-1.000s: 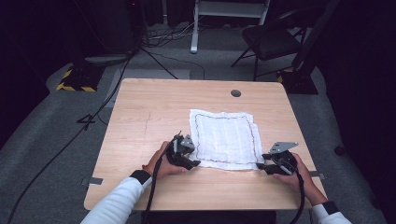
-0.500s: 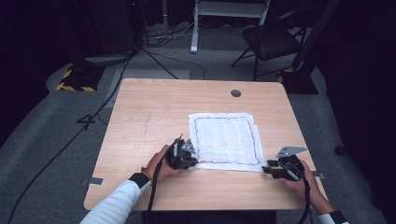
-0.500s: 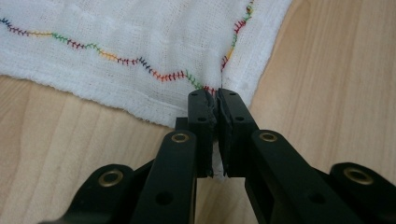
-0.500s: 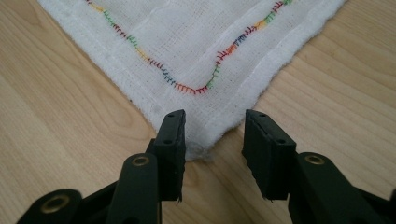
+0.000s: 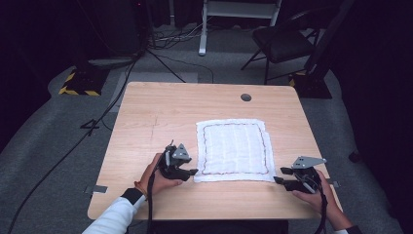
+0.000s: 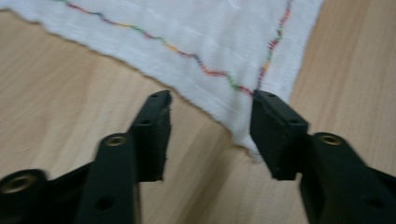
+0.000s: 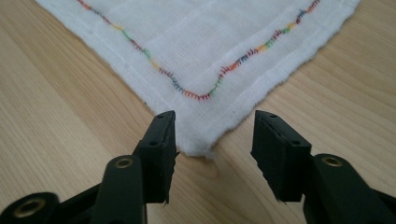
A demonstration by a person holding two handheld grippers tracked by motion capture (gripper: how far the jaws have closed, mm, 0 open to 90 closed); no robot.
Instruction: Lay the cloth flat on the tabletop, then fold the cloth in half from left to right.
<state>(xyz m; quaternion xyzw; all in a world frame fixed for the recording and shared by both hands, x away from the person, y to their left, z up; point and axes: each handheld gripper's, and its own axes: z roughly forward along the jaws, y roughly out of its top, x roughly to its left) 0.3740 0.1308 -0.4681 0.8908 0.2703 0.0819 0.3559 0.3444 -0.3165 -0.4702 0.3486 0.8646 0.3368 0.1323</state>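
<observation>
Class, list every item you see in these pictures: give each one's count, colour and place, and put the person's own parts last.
cloth: one, white with multicoloured stitched border, flat on the table's right half
table: one, light wood, centre
grommet hole: one, grey, table's far edge
chair: one, black, floor behind the table
cables: several, black, floor at left
left gripper: one, black, open at the cloth's near left corner
right gripper: one, black, open beside the near right corner
hands: two, holding the grippers
</observation>
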